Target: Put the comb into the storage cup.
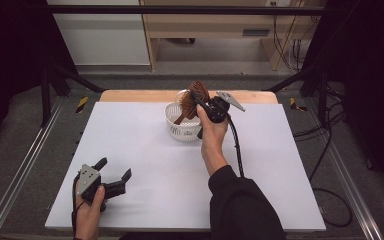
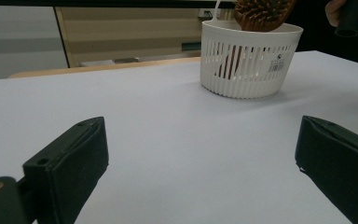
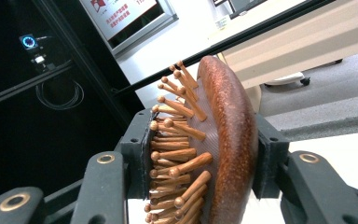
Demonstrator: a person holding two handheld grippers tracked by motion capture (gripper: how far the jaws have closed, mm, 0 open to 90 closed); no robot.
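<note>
Right hand-held gripper [image 1: 196, 100] up over the white basket [image 1: 176, 129], clenched on the head of a wooden hairbrush [image 1: 194, 96] — one jaw on the smooth back, the other against the pins, plain in the right gripper view [image 3: 214, 154]. Brush head clear above the rim, handle angling down inside the basket, far side of the counter [image 1: 145, 190]. Looks like the lowering step: brush partly in, not yet let go. Could equally be a lift out; hard to call from one glimpse.

Next move, by judgement: ease down until the handle finds the bottom, then part the jaws and back straight up so the pins don't snag a pad.

Left hand-held gripper [image 1: 111, 179] parked low at the near left corner, jaws released and wide, nothing between them, well apart from the basket; basket [image 2: 249, 60] and brush [image 2: 261, 14] seen ahead from there.

Counter bare otherwise. Cable trailing off the right gripper beside the forearm; basket rim the one thing close to the path. Light basket, might tip if nudged.
</note>
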